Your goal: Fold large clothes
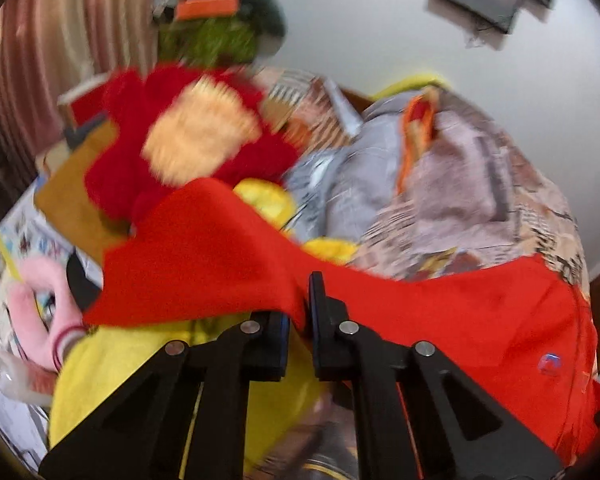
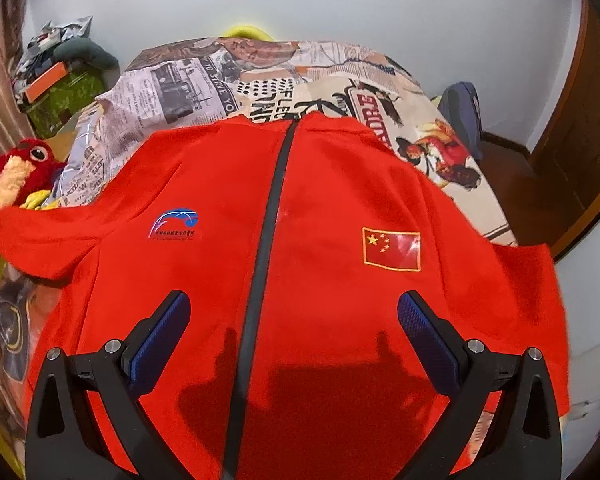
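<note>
A large red jacket (image 2: 320, 208) lies front-up on the bed, with a black zip down its middle, a blue logo on one chest and a flag patch on the other. My right gripper (image 2: 292, 320) hovers open just above its lower front, blue pads wide apart on either side of the zip, nothing between them. In the blurred left wrist view my left gripper (image 1: 300, 312) is shut on the red jacket's sleeve (image 1: 204, 256), which is pinched between the fingers and lifted off the bedding.
The bed carries a newspaper-print cover (image 2: 204, 80). A red plush toy (image 1: 188, 136) and yellow fabric (image 1: 140, 360) lie at the bed's left side, with a pink plush (image 1: 36, 312) beside them. Clutter (image 2: 56, 76) stands by the curtain. A wooden door (image 2: 580, 152) is at right.
</note>
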{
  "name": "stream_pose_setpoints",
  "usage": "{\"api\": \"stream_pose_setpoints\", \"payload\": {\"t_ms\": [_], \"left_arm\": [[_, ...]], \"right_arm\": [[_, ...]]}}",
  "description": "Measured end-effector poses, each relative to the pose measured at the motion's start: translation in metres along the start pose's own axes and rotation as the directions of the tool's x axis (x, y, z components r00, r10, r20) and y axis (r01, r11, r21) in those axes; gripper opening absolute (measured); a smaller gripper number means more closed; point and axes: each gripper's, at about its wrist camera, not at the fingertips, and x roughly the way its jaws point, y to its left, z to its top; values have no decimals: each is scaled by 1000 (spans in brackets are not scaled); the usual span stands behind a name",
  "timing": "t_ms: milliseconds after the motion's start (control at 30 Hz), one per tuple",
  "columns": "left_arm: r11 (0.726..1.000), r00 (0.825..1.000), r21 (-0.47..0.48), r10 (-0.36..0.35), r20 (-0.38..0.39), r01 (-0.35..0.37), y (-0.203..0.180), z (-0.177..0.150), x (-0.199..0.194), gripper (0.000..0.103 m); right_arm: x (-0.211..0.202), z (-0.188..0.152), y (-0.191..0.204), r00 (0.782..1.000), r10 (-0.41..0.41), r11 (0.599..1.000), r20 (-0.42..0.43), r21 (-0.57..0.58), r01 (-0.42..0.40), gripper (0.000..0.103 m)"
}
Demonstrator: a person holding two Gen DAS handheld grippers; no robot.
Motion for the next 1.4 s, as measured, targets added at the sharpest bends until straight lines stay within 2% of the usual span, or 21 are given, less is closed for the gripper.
{"api": "stream_pose_setpoints", "payload": {"t_ms": [200, 300, 467, 633, 800, 967, 1100, 1133, 1200, 1267, 1300, 1400], "left_arm": [[984, 991, 152, -105, 81, 91, -79, 17, -49, 7], [965, 978, 196, -192, 80, 174, -126, 20, -63, 7], [928, 958, 268, -282, 54, 258, -196, 7, -74, 7], [874, 930, 328, -364, -44, 358, -262, -21, -68, 7], [804, 906, 420, -395, -151, 421, -323, -69, -57, 7], [727, 883, 500, -380, -277, 470, -366, -117, -48, 7], [692, 873, 535, -346, -343, 484, -371, -140, -45, 7], [689, 871, 537, -343, -350, 487, -367, -143, -47, 8], [691, 873, 537, -338, -350, 483, -354, -142, -52, 15], [709, 885, 532, -329, -330, 463, -337, -134, -57, 44], [722, 891, 525, -329, -312, 450, -325, -129, -61, 49], [769, 917, 500, -308, -255, 398, -286, -108, -65, 52]], "right_arm": [[-13, -2, -5, 999, 23, 999, 25, -34, -22, 103], [-20, -3, -9, 998, 36, 999, 46, -39, -35, 103], [-26, -2, -20, 996, 59, 998, 72, -21, -58, 103], [-30, -5, -39, 993, 80, 997, 88, 15, -81, 103], [-30, -12, -58, 993, 81, 995, 89, 52, -86, 103], [-33, -19, -72, 993, 78, 993, 85, 81, -85, 103], [-35, -25, -77, 994, 82, 991, 72, 98, -88, 103], [-36, -25, -76, 994, 82, 991, 67, 99, -88, 103], [-38, -26, -74, 995, 80, 992, 61, 94, -86, 103], [-40, -24, -69, 995, 81, 993, 60, 82, -86, 103], [-42, -23, -67, 995, 82, 994, 62, 74, -86, 103], [-46, -16, -53, 994, 88, 995, 72, 37, -90, 103]]}}
